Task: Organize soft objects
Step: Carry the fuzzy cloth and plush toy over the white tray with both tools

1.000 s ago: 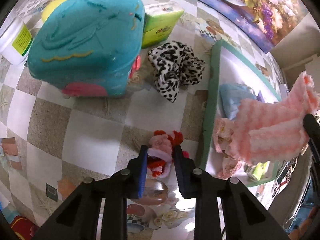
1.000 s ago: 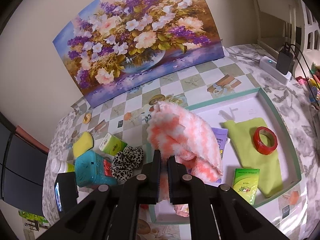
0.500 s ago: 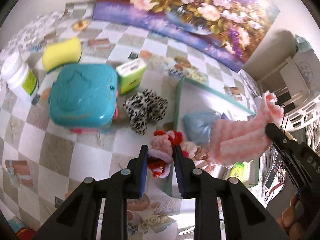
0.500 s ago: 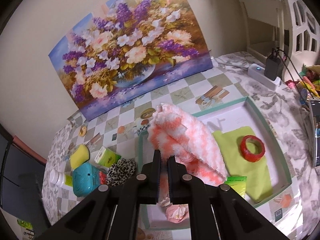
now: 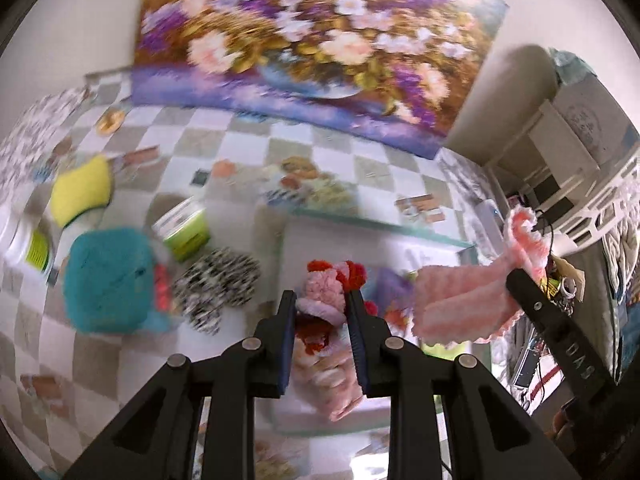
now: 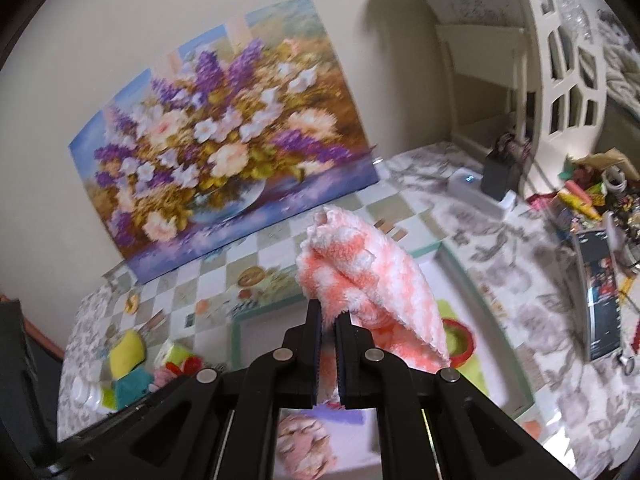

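The left gripper [image 5: 322, 312] has its jaws closed part-way on a fluffy pink-and-red plush toy [image 5: 325, 294], held in the air above the near edge of the shallow white tray with a green rim [image 5: 380, 226]. The right gripper [image 6: 328, 322] has its jaws pinched almost together on a fuzzy peach-and-white striped cloth [image 6: 372, 280], which hangs over the tray. Left of the tray on the checked desk [image 5: 240, 148] lie a leopard-print scrunchie [image 5: 218, 280], a teal plastic case [image 5: 108, 280], a green tissue pack [image 5: 184, 228] and a yellow sponge [image 5: 82, 190].
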A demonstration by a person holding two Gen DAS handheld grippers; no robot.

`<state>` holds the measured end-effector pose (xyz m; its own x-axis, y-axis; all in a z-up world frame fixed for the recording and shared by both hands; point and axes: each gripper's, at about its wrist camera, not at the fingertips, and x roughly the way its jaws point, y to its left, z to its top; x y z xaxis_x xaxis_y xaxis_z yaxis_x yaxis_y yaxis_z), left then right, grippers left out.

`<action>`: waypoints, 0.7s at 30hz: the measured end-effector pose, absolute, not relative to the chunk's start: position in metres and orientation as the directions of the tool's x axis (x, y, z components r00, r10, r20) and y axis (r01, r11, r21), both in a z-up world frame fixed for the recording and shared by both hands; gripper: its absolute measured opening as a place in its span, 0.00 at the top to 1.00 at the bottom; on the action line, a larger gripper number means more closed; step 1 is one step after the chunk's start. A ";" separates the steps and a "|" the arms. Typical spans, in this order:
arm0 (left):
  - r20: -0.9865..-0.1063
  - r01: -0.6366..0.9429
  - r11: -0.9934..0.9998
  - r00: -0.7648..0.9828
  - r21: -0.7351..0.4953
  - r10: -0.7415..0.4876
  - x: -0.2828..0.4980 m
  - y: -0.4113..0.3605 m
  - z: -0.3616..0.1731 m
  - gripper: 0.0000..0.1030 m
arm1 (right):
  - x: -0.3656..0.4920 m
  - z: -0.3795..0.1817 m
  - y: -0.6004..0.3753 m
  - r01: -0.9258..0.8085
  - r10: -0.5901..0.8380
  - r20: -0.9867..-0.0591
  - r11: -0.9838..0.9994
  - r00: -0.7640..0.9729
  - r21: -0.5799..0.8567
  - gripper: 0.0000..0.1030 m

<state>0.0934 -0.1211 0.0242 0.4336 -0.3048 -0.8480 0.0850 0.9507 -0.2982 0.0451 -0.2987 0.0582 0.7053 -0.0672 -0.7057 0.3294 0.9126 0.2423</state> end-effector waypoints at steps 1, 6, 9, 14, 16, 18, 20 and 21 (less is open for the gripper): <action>-0.847 0.098 0.951 0.434 -0.293 -0.306 0.097 -0.129 0.025 0.75 | 0.046 0.058 -0.302 0.338 -0.077 -0.704 0.911 0.706 0.238 0.93; -0.836 0.155 0.946 0.441 -0.286 -0.325 0.110 -0.161 0.028 0.75 | 0.051 0.049 -0.324 0.397 -0.131 -0.712 0.891 0.690 0.221 0.93; -0.834 0.186 0.940 0.436 -0.285 -0.339 0.116 -0.177 0.022 0.75 | 0.054 0.036 -0.339 0.433 -0.151 -0.730 0.876 0.666 0.214 0.93; -0.852 0.220 0.933 0.389 -0.284 -0.351 0.120 -0.195 -0.004 0.75 | 0.059 0.018 -0.354 0.460 -0.144 -0.762 0.861 0.632 0.219 0.93; -0.862 0.224 0.932 0.365 -0.284 -0.351 0.122 -0.198 -0.014 0.75 | 0.060 0.007 -0.359 0.472 -0.139 -0.779 0.854 0.611 0.219 0.93; -0.869 0.235 0.931 0.349 -0.280 -0.350 0.123 -0.200 -0.021 0.75 | 0.061 -0.004 -0.362 0.480 -0.123 -0.798 0.849 0.589 0.223 0.93; -0.874 0.242 0.931 0.343 -0.272 -0.344 0.123 -0.202 -0.026 0.75 | 0.062 -0.014 -0.363 0.486 -0.106 -0.817 0.844 0.566 0.227 0.93; -0.876 0.243 0.931 0.337 -0.273 -0.345 0.123 -0.203 -0.030 0.75 | 0.063 -0.018 -0.364 0.488 -0.099 -0.825 0.843 0.556 0.228 0.93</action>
